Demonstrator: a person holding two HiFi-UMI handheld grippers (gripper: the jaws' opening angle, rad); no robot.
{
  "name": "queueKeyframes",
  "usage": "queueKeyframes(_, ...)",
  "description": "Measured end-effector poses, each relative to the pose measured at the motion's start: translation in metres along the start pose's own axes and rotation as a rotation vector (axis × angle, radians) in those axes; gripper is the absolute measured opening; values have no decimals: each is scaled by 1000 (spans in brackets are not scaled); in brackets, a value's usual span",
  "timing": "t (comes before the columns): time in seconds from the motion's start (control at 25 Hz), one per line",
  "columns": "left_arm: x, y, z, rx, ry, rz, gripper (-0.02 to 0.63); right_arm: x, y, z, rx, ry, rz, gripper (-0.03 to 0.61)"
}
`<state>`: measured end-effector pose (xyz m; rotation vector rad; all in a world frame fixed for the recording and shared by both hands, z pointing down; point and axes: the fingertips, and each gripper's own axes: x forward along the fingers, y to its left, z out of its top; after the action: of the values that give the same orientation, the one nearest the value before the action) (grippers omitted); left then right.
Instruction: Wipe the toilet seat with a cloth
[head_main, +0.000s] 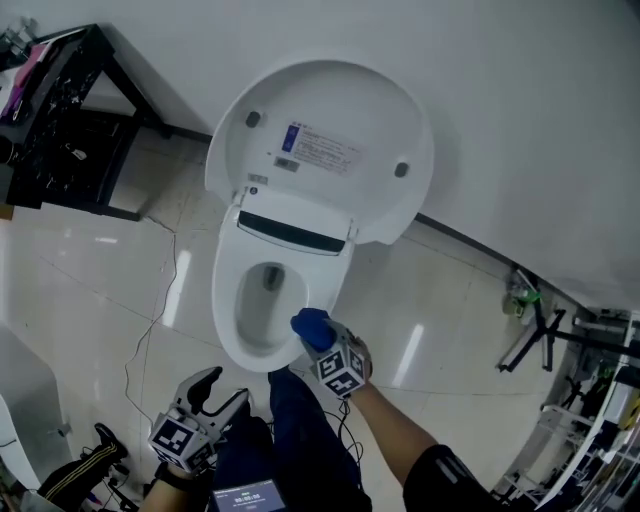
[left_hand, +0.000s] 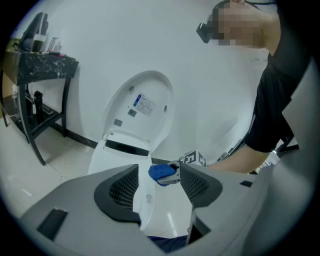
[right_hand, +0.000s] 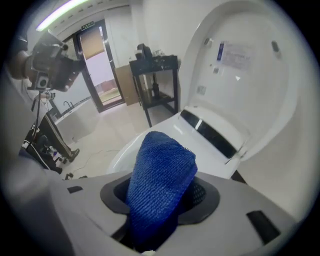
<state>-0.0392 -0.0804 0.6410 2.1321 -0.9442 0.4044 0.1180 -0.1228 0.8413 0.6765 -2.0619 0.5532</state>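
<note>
Head view first: the blue cloth (head_main: 308, 324) is clamped in the right gripper (head_main: 318, 340). Its jaws are closed on the cloth, with a fat wad left sticking out past the tips. The wad is parked at the front-right edge of the toilet seat (head_main: 226, 315). Whether it's actually pressed onto the seat can't be told.

The left gripper (head_main: 222, 392) is held low, near the knees. Its jaws are spread wide and nothing is held in them.

For the wipe to be done properly, imo, the wad should be pushed flat onto the rim and dragged round the whole ring. The squeeze should be firm enough that the cloth isn't tugged loose. The raised lid (head_main: 330, 140) is out of the way.

Counted up: one toilet, one cloth, one lid, two grippers, one black rack (head_main: 60, 120) by the wall.
</note>
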Motion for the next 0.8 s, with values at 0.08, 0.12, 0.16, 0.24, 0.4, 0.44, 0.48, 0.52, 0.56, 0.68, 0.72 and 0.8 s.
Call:
queueKeyframes(0.08,-9,-5,3,50,-12,-16,265,-37,-7,24,25,-68,-42,219)
queueKeyframes(0.12,-14,-13,10,77,-17,-34,265,-56,-7,37,63,-105,-55,219)
queueKeyframes(0.16,-21,-20,17,102,-26,-51,265,-76,-7,49,122,-146,-61,219)
queueKeyframes(0.24,-36,-32,30,122,-52,-73,265,-113,-3,66,290,-241,-60,219)
queueKeyframes(0.4,-86,-60,41,150,-96,-109,265,-185,32,86,539,-406,-58,219)
queueKeyframes(0.44,-100,-64,37,181,-101,-121,265,-203,43,91,556,-436,-73,219)
queueKeyframes(0.48,-114,-66,32,218,-107,-134,265,-221,54,95,559,-465,-96,219)
queueKeyframes(0.52,-128,-70,29,246,-115,-146,265,-239,64,99,557,-493,-121,219)
queueKeyframes(0.56,-142,-74,28,263,-125,-155,265,-256,75,102,554,-521,-144,218)
queueKeyframes(0.68,-189,-85,21,316,-161,-175,265,-305,116,109,547,-596,-198,218)
queueKeyframes(0.72,-205,-89,17,332,-170,-182,265,-320,132,110,544,-617,-213,218)
queueKeyframes(0.8,-236,-100,6,359,-177,-195,265,-350,165,110,544,-664,-242,218)
